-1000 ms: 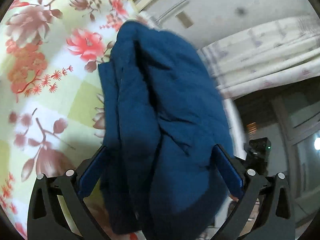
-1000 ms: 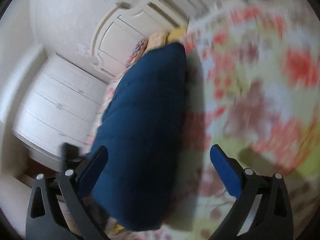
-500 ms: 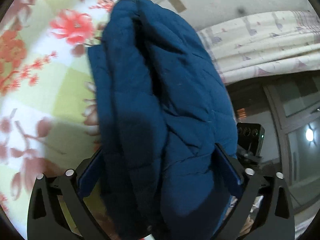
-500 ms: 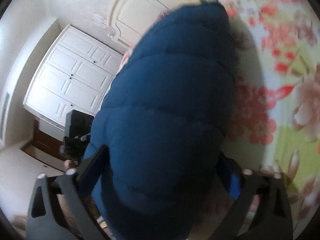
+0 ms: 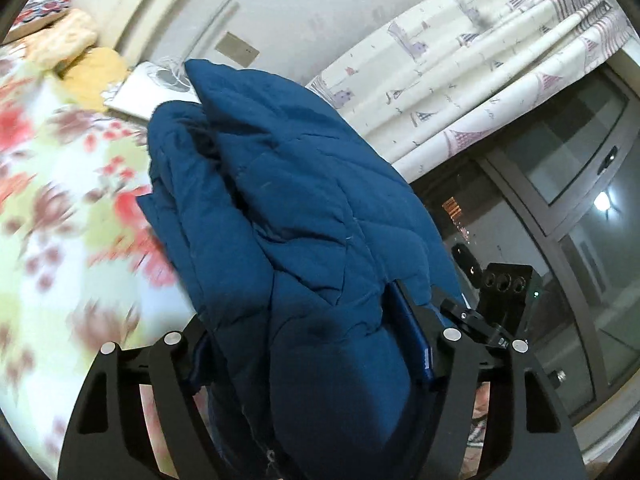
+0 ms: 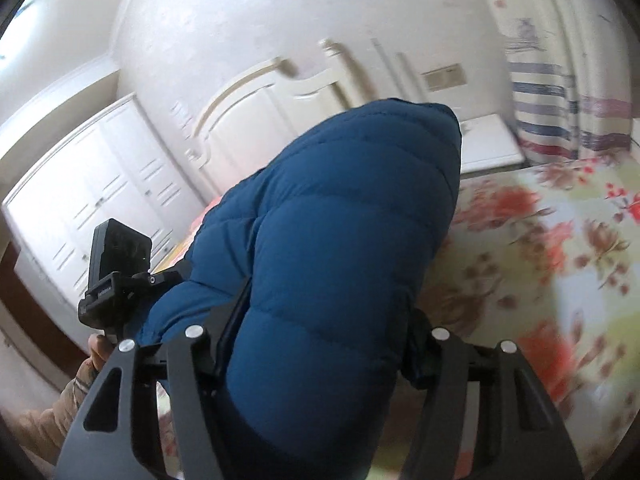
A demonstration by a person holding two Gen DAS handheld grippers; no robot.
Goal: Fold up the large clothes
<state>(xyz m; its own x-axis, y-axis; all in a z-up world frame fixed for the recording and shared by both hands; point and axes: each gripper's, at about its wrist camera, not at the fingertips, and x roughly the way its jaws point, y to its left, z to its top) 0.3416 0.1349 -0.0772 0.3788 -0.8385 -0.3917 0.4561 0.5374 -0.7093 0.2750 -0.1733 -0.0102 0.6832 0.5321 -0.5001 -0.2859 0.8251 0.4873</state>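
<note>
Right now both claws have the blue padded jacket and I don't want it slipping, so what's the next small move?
Probably finish closing both before lifting: the left claw and right claw are closing around thick bunches of the blue jacket.

2 wrist cams, close behind jaws, both share jacket (image 5: 304, 208), bed (image 6: 560, 216)

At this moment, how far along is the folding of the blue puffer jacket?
Done: the blue puffer jacket is already doubled into a thick bundle, layers showing at its edge. In hand: the left tool and right tool are both closing, each with a bulk of the jacket between its pads, the bundle raised over the floral bedspread. Left: laying it flat and tidying the final fold.
</note>
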